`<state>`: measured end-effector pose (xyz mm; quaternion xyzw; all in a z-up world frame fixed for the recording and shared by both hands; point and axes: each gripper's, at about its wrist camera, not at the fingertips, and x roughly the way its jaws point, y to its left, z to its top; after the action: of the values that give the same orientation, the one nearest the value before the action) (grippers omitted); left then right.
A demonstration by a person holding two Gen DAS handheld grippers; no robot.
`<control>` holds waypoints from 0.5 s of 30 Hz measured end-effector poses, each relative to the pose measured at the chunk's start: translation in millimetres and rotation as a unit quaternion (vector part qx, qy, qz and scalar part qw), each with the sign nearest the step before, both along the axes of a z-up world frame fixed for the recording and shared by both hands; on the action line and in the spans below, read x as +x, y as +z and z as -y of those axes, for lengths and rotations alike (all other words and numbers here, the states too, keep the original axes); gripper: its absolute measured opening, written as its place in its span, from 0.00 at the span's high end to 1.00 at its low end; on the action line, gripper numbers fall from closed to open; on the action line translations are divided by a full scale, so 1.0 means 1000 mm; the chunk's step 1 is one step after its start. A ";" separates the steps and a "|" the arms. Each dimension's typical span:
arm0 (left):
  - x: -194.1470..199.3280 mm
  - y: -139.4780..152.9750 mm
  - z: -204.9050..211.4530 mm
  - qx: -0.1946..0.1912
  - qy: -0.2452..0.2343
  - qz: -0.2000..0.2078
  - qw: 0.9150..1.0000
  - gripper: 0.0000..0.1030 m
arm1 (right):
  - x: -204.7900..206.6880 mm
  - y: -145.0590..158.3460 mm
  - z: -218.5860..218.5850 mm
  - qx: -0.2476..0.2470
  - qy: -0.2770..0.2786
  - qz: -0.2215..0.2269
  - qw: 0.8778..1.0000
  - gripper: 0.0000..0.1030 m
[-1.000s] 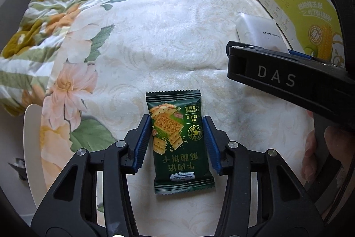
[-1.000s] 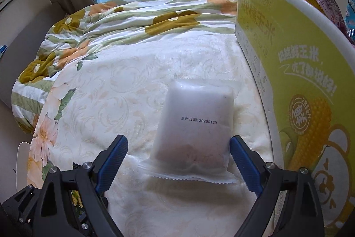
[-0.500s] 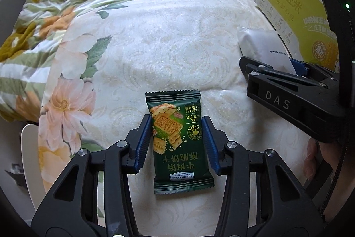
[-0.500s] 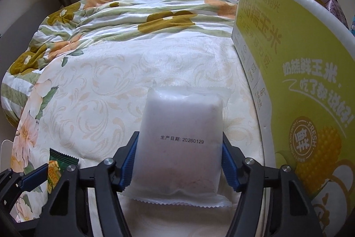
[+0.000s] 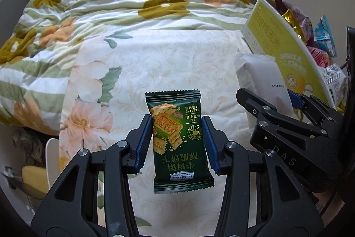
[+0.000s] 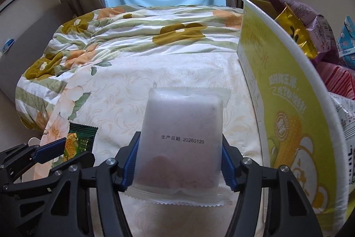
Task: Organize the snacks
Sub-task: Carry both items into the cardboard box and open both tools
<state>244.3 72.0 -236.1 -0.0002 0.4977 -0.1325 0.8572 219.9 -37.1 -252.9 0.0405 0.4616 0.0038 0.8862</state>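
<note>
Now both grippers level, left gripper (image 5: pixel 177 143) round green packet (image 5: pixel 180 143), right gripper (image 6: pixel 180 163) round white packet (image 6: pixel 180 143)

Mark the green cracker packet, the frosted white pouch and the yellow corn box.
green cracker packet (image 5: pixel 177 141): left wrist view, printed front.
frosted white pouch (image 6: pixel 180 139): right wrist view, near date stamp.
yellow corn box (image 6: pixel 286 112): right wrist view, printed side wall.

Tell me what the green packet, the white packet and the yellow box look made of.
Green packet: glossy printed plastic film, going by its sheen and crimped serrated ends.
White packet: frosted, translucent matte film; the contents show dimly through it, and it has a zigzag seal.
Yellow box: probably printed cardboard, with a stiff flat wall and a white cut edge.
</note>
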 end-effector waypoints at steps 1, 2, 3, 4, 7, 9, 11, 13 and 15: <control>-0.001 0.013 0.000 -0.005 -0.005 0.009 1.000 0.60 | -0.004 0.010 0.000 0.004 -0.001 0.008 1.000 0.43; -0.002 0.026 0.002 -0.010 -0.010 0.018 1.000 0.60 | -0.008 0.021 0.001 0.010 -0.003 0.016 1.000 0.43; -0.004 0.040 0.004 -0.014 -0.016 0.028 0.999 0.60 | -0.013 0.033 0.003 0.016 -0.007 0.025 1.000 0.43; -0.005 0.054 0.007 -0.017 -0.023 0.037 0.999 0.60 | -0.017 0.046 0.005 0.019 -0.010 0.032 0.999 0.43; -0.007 0.092 0.023 -0.025 -0.050 0.068 0.996 0.60 | -0.031 0.083 0.017 0.032 -0.021 0.047 0.998 0.43; -0.010 0.116 0.040 -0.022 -0.069 0.088 0.994 0.60 | -0.041 0.106 0.029 0.039 -0.031 0.057 0.997 0.43; -0.012 0.136 0.059 -0.027 -0.083 0.099 0.991 0.60 | -0.052 0.125 0.045 0.040 -0.040 0.066 0.996 0.43; -0.015 0.152 0.082 -0.033 -0.095 0.112 0.989 0.60 | -0.062 0.138 0.067 0.044 -0.051 0.073 0.995 0.43; -0.019 0.164 0.109 -0.034 -0.107 0.122 0.986 0.60 | -0.071 0.147 0.091 0.040 -0.063 0.077 0.994 0.43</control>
<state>225.6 -36.7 -71.6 0.0404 0.3821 -0.2392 0.8917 149.2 -128.1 -105.5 0.1040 0.3877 -0.0302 0.9154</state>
